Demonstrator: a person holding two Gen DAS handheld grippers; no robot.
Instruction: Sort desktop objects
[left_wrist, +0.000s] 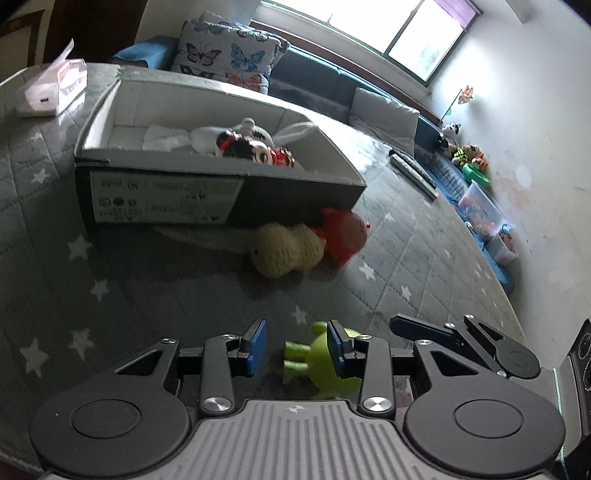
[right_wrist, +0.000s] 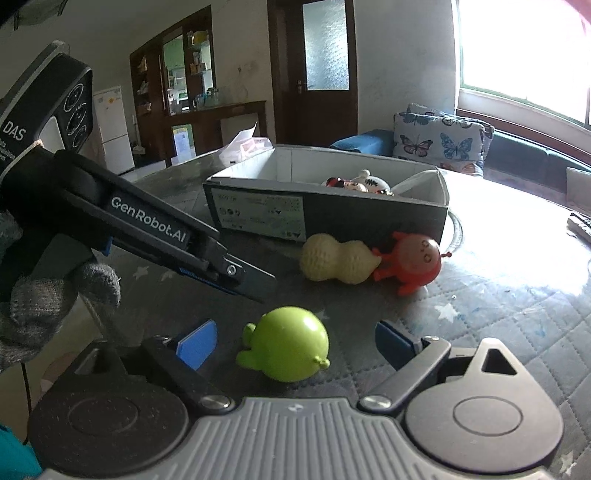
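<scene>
"GenRobot.AI" runs in white along the left tool (right_wrist: 255, 286); "DAS" stands on its housing. The box's (left_wrist: 258, 203) white label (left_wrist: 166, 199) reads upside down, "NO 6600"; the rest is illegible.

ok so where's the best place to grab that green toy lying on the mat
Take the green toy across its round body, the widest and smoothest part, not the thin legs or small stubs. It lies on its side on the mat, already between the open fingers of the right tool, so come in low from the near side and close.
</scene>
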